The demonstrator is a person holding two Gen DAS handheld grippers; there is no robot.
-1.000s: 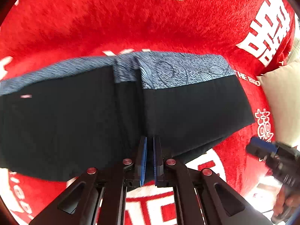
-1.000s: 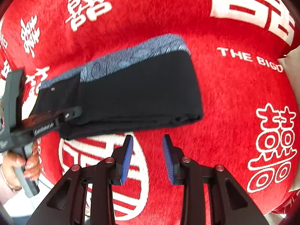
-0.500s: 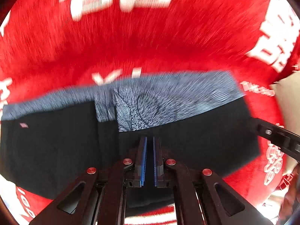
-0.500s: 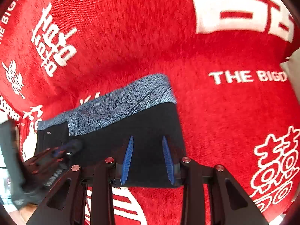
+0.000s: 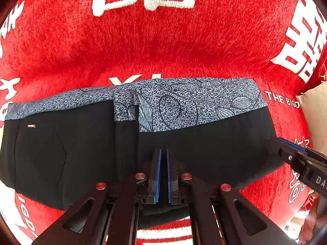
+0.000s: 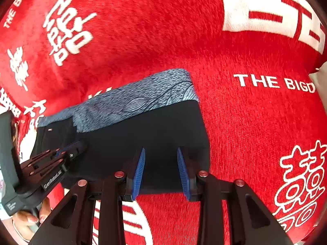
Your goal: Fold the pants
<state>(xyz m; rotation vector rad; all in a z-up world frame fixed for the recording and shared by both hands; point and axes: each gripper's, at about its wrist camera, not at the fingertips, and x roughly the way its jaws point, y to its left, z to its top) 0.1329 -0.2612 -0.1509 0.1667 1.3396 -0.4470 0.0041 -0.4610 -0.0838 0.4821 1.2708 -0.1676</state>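
Observation:
Black pants with a blue-grey patterned waistband lie folded in a long band across the red blanket. My left gripper is shut, its blue pads almost touching, with its tips low over the black cloth near the middle of the band. No fabric shows between the pads. In the right wrist view my right gripper stands open over the right end of the pants, black cloth showing between its fingers. The left gripper shows there at the left. The right gripper enters the left wrist view from the right.
The red blanket carries large white characters and lettering and spreads on all sides of the pants. A beige cushion lies at the right edge. A person's hand holds the left gripper's handle.
Both grippers have moved forward from the pants' near edge to over the black cloth. The pants keep their folded shape.

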